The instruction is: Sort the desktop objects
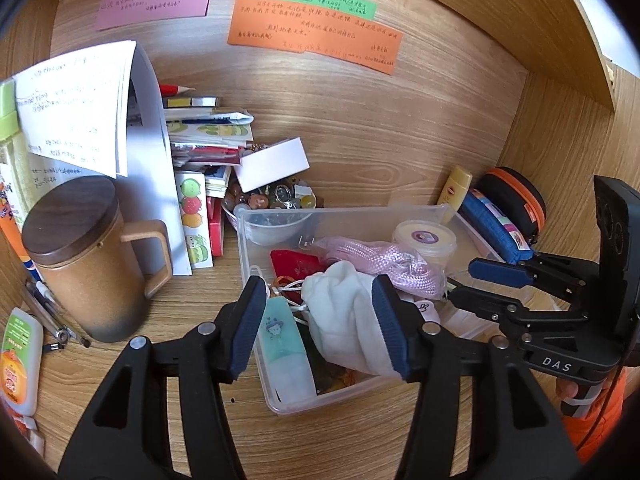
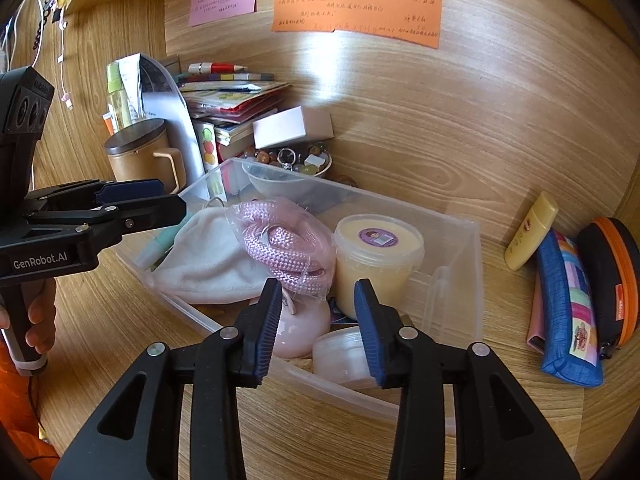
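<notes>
A clear plastic bin [image 1: 280, 216] [image 2: 460, 240] stands on the wooden desk. In it lie a white cloth [image 1: 344, 320] [image 2: 212, 260], a bagged pink rope [image 1: 380, 260] [image 2: 280, 240], a cream lidded tub [image 1: 424, 238] [image 2: 378, 256], a mint tube [image 1: 284, 344] and a red pouch [image 1: 296, 266]. My left gripper [image 1: 320, 328] [image 2: 174, 198] is open over the bin's near left part, with the cloth between its pads and ungripped. My right gripper [image 2: 318, 330] [image 1: 464, 280] is open above a pink round jar [image 2: 300, 332] and a small round container [image 2: 340, 354].
A brown mug [image 1: 88, 256] with a wooden lid stands left of the bin, before leaning papers and stacked books. A bowl of beads [image 1: 272, 200] sits behind the bin. To the right lie a yellow bottle [image 2: 530, 232], a blue pencil case [image 2: 568, 308] and an orange-trimmed zip case [image 2: 616, 280].
</notes>
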A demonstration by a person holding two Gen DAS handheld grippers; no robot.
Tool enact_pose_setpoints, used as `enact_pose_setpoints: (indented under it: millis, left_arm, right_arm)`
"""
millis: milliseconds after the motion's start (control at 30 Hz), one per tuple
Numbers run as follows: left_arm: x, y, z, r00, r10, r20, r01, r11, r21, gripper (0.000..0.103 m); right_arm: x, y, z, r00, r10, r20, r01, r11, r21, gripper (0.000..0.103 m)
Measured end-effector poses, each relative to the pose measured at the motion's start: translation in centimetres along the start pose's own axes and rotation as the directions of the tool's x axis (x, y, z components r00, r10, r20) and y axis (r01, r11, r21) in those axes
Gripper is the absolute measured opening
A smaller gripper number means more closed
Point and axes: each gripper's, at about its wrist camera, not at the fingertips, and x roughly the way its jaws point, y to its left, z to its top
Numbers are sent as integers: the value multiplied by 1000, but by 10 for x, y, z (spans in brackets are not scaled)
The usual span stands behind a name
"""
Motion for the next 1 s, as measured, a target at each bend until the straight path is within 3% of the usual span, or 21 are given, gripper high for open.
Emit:
enact_pose_setpoints:
  millis: [67, 200, 400, 533, 633, 767, 1000]
  left_arm:
    - [-3, -1, 1, 1000, 9, 5, -9, 1000, 3, 62]
    - [-13, -7, 3, 999, 40, 35, -41, 999, 17, 71]
    - [-24, -15, 4, 994, 87, 67, -89, 996, 29, 78]
    - [-34, -24, 2, 987, 132, 91, -136, 990, 39, 92]
    - [-42, -29, 1, 984, 147, 103, -152, 988, 38, 99]
    - [-50, -35, -2, 985, 146, 97, -149, 989, 24, 100]
    - [-62, -46, -13, 977, 183, 107, -183, 983, -15, 101]
  right_arm:
    - [-3, -1, 0, 1000, -6, 5, 6, 1000, 4, 36]
    - [-11, -3, -1, 999, -32, 28, 32, 999, 21, 59]
    - [-29, -9, -3, 995, -72, 70, 68, 996, 49, 69]
    - [-39, -15, -6, 993, -93, 79, 87, 993, 79, 75]
    - [-48, -18, -7, 989, -114, 95, 105, 990, 97, 86]
    - [-60, -20, -10, 989, -112, 102, 98, 987, 128, 99]
    - [-82, -24, -24, 986, -129, 103, 107, 975, 195, 102]
